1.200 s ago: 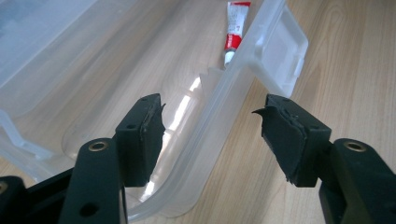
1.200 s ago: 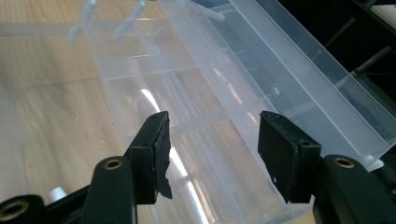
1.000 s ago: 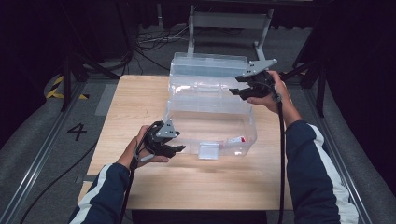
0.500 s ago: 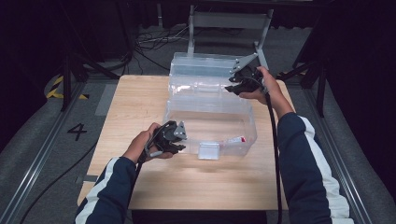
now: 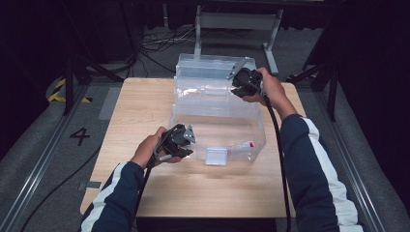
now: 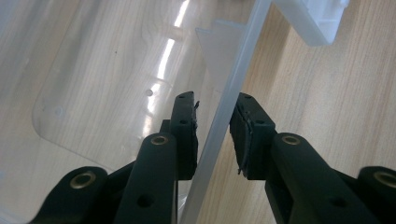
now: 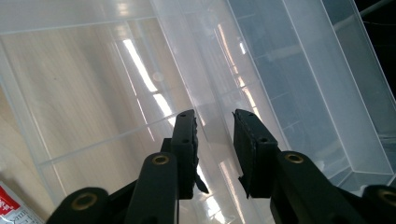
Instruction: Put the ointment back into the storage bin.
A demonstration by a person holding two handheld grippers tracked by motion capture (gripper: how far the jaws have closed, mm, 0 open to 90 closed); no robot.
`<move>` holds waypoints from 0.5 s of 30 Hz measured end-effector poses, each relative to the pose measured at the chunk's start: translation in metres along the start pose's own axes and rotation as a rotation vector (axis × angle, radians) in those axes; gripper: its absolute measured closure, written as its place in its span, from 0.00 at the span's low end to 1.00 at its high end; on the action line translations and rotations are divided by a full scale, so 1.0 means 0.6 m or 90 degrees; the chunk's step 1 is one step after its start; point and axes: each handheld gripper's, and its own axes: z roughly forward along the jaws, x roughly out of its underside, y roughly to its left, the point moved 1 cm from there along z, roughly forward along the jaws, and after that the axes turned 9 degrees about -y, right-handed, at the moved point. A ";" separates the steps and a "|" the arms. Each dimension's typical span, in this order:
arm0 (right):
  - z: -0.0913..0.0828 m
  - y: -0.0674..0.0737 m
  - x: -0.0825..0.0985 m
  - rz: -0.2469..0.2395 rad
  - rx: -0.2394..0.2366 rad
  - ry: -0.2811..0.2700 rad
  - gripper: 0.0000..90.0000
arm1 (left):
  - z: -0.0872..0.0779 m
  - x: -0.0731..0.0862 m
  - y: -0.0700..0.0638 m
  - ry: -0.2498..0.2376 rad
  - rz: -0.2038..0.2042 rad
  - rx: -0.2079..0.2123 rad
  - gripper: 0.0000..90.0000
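Clear plastic storage box (image 5: 217, 121) sits open on the wooden table (image 5: 145, 106), its lid (image 5: 212, 67) folded back over the far edge. Left gripper (image 5: 186, 145) is at the box's near left corner, its jaws straddling the rim (image 6: 224, 116) with a slight gap showing at each pad. Right gripper (image 5: 237, 86) is at the far right, its jaws, which have just been closing, set astride the ridge where lid meets box, and I cannot tell whether the pads press on it

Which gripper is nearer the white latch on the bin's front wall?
Left. The left gripper straddles the clear bin's front-left rim, beside the white latch; the right gripper sits at the far rim.
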 end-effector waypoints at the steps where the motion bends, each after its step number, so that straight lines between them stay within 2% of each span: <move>1: -0.001 0.002 -0.001 -0.006 0.002 0.002 0.81 | 0.000 0.000 0.000 0.000 -0.001 -0.001 0.80; 4: -0.002 0.003 -0.002 -0.014 0.000 0.001 0.83 | 0.001 -0.001 0.000 0.007 -0.003 0.000 0.80; 9: -0.007 0.003 0.001 -0.007 -0.015 -0.021 0.86 | 0.002 -0.002 -0.002 0.012 -0.007 -0.006 0.79; 15: -0.011 0.007 0.004 -0.014 -0.013 -0.032 0.88 | 0.003 -0.003 -0.005 0.015 -0.008 -0.015 0.78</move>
